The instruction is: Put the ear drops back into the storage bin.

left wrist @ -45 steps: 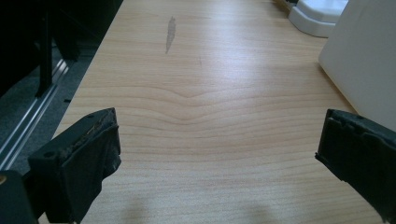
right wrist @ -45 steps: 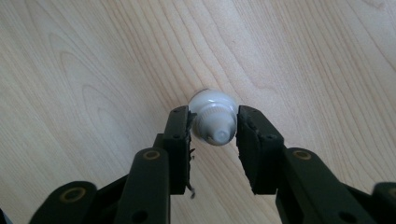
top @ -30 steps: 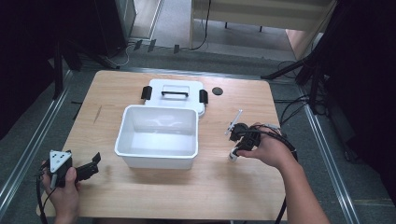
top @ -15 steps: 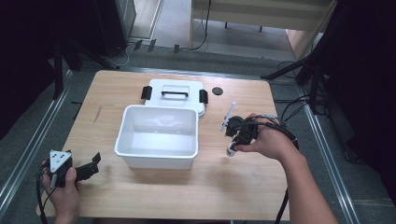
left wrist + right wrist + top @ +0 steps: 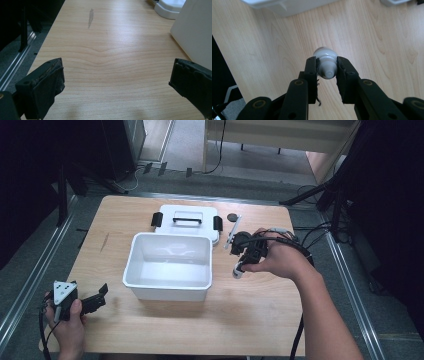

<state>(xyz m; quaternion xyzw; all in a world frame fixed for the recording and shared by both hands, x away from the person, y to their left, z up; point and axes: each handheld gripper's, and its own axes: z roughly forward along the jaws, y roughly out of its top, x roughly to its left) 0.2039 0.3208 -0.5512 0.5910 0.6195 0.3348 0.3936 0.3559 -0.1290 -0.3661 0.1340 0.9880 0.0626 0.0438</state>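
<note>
Carrying a small white bottle (image 5: 325, 65) clamped by its neck, the right gripper (image 5: 246, 254) has swung from the table's 3 o'clock edge toward the white bin (image 5: 169, 265). Dropping it in looks next. The left gripper (image 5: 86, 303) stays spread wide at 8 o'clock.

A lab: bare wooden table (image 5: 165, 330), floor cables (image 5: 320, 227), dark stands (image 5: 330, 195).

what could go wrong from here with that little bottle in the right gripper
The right gripper pinches the small white bottle only at its narrow neck, so it could swivel or slip out on the way to the white bin. The bin's wall stands between them; a low carry may knock the bottle against its rim. The left gripper hangs open, apart from the bin, so a bump could shove the bin.
</note>
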